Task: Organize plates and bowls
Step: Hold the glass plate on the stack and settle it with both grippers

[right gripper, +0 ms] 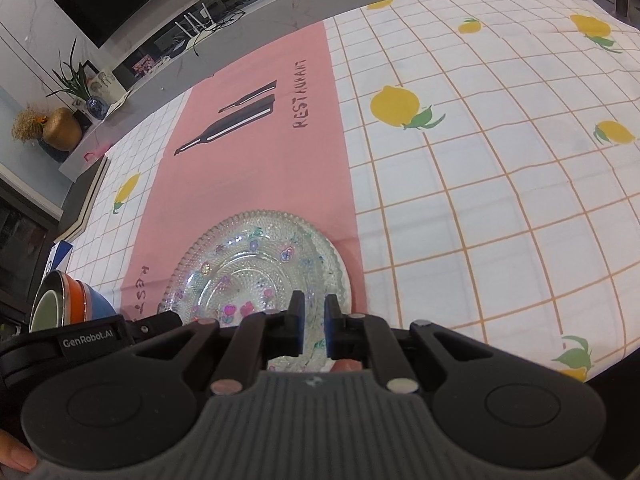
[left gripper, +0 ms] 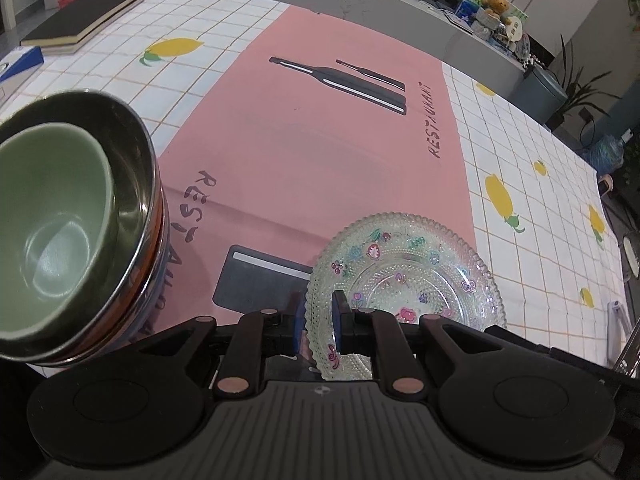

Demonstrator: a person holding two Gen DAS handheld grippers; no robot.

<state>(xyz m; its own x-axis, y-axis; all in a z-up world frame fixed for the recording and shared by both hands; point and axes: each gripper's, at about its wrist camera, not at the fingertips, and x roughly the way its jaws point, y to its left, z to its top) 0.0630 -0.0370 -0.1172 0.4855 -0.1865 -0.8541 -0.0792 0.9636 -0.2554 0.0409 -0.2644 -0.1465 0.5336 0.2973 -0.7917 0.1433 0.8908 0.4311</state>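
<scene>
A clear glass plate point(left gripper: 404, 284) with painted flowers lies on the pink placemat point(left gripper: 320, 152). My left gripper point(left gripper: 318, 318) is shut on the plate's near-left rim. In the right wrist view the same plate point(right gripper: 248, 264) lies under my right gripper point(right gripper: 314, 322), whose jaws are narrowly apart at the plate's near-right rim; whether they pinch it is unclear. A stack of bowls point(left gripper: 76, 232), green inside steel above orange and blue ones, stands at the left; it also shows in the right wrist view point(right gripper: 68, 308).
A white checked tablecloth with lemons point(right gripper: 480, 160) covers the table. A dark notebook point(left gripper: 84, 20) and a blue box point(left gripper: 20, 62) lie at the far left. The table edge runs close on the right point(left gripper: 616, 280). Shelves with plants and vases point(right gripper: 64, 120) stand beyond.
</scene>
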